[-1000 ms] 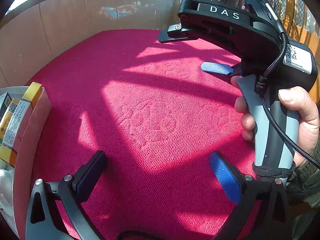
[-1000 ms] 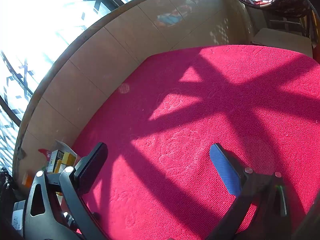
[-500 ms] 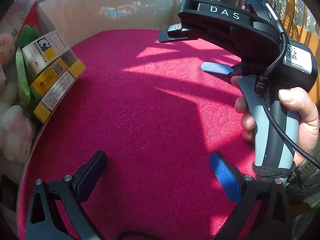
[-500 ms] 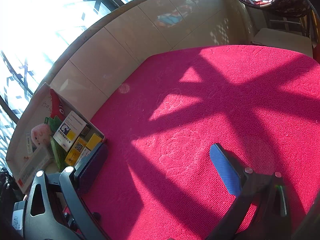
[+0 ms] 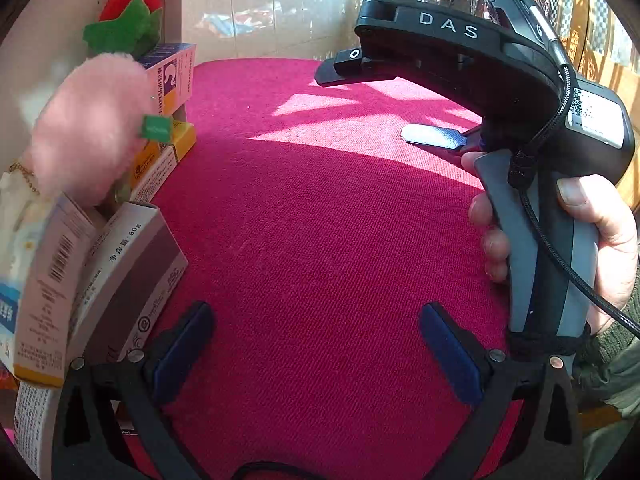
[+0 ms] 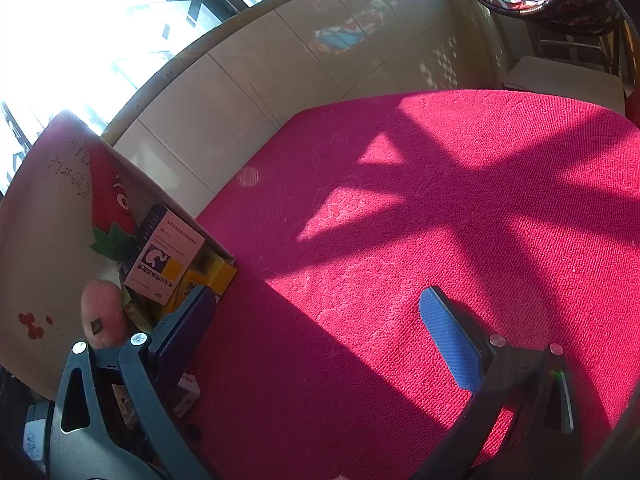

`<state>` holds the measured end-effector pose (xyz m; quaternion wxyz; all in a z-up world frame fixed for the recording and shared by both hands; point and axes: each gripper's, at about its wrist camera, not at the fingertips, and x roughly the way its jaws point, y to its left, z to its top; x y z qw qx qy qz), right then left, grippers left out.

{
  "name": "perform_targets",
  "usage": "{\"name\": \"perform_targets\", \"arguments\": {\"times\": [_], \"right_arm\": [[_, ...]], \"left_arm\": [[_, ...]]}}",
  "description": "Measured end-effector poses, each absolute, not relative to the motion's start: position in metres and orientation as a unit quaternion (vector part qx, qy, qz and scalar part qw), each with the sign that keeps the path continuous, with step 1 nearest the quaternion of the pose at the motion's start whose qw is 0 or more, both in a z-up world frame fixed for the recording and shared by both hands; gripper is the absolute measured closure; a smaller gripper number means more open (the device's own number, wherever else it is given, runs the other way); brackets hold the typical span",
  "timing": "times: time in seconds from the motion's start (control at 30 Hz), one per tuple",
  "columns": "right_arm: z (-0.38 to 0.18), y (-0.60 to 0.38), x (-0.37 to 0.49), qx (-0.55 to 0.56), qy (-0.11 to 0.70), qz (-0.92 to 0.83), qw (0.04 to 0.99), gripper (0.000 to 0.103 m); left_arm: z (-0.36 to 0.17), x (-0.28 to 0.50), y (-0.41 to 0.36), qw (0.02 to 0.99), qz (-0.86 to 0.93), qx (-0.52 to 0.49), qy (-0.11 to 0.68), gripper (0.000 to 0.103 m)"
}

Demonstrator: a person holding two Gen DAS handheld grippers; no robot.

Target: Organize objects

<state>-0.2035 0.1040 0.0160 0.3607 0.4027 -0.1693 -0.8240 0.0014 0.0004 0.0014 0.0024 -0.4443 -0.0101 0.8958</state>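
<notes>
Looking through the left wrist camera, I see my left gripper (image 5: pixel 312 348) at the bottom of the frame, its two blue-padded fingers (image 5: pixel 182 350) spread wide and grasping nothing, with only the red carpet (image 5: pixel 320 220) showing between them. At the right of the frame a person's hand (image 5: pixel 600 240) wraps the grey handle of my right gripper (image 5: pixel 400 100), a black body marked "DAS"; one blue pad sticks out near the frame's middle right, and its fingers stand apart with nothing between them.

Along the left edge of that view sits an open cardboard box (image 5: pixel 24 60) tipped on its side, crowded with the things to organize. A pink plush toy (image 5: pixel 88 128) fills the left middle. Above it, in the upper left, is a red plush with green leaves (image 5: pixel 128 20). Just right of the pink toy stands a white and purple carton (image 5: pixel 176 76), with yellow cartons (image 5: pixel 176 148) below it. In the lower left, a grey and white carton (image 5: pixel 132 280) leans out toward the carpet, close beside the left finger.

In the right wrist view, the right gripper's fingers (image 6: pixel 452 340) are likewise released over the carpet. The box (image 6: pixel 44 240) occupies the left of the frame, the same cartons and plush toys inside. A tiled wall (image 6: pixel 280 72) and bright window fill the top.
</notes>
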Motion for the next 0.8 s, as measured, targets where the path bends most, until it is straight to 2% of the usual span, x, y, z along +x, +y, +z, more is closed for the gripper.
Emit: {"name": "perform_targets", "arguments": {"times": [0.8], "right_arm": [[0.0161,0.1044,-0.2033,0.403,-0.169,-0.824,0.361,0.000]], "left_arm": [[0.0019,0.0006,0.0020,0.002,0.896,-0.444,-0.009,0.000]]}}
